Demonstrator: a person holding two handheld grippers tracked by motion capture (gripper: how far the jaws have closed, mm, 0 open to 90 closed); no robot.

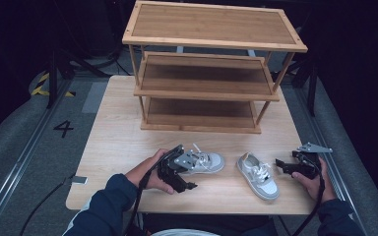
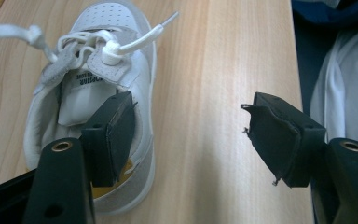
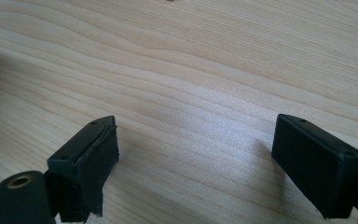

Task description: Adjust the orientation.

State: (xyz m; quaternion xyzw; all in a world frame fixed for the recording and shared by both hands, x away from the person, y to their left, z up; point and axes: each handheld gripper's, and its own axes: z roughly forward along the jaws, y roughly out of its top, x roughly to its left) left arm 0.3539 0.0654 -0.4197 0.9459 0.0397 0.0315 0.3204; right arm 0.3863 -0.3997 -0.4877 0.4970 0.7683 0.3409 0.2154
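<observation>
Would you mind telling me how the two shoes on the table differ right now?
The left shoe lies crosswise with the left gripper at its heel, one jaw inside the opening; the right shoe lies diagonally, untouched, apart from the right gripper. Both are white, laced and upright on the table.

Two white shoes (image 1: 204,162) (image 1: 259,175), one wooden rack (image 1: 206,69) (three shelves), one table (image 1: 113,147).

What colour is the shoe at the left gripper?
White, with pale grey trim, white laces and a yellow patch inside the heel; the shoe shows best in the left gripper view.
</observation>
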